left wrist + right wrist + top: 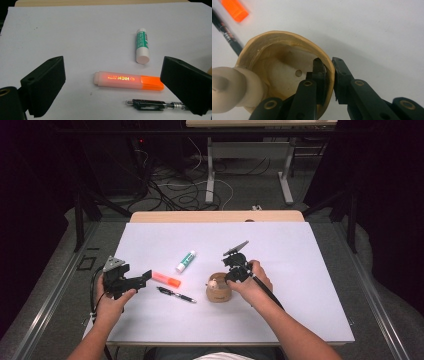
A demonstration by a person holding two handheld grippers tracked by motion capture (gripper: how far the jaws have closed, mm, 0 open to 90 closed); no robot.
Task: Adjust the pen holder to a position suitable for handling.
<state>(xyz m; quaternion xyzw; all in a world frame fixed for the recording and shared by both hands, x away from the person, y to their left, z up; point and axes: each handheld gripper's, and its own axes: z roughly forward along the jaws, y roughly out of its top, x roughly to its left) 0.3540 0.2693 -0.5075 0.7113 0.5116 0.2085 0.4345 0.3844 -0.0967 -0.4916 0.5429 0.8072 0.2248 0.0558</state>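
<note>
Right now the right gripper pinches the wooden cup's wall; hold it steady while the left gripper's open fingers close squarely around the orange highlighter.

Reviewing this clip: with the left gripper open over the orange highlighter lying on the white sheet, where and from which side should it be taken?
Judging by its pose, grip the highlighter across the pale barrel near its middle, coming from above. It lies flat, its long flat sides free; the pen lies close on the near side, so keep that jaw clear. The left gripper already straddles it lengthwise and would need turning.
</note>
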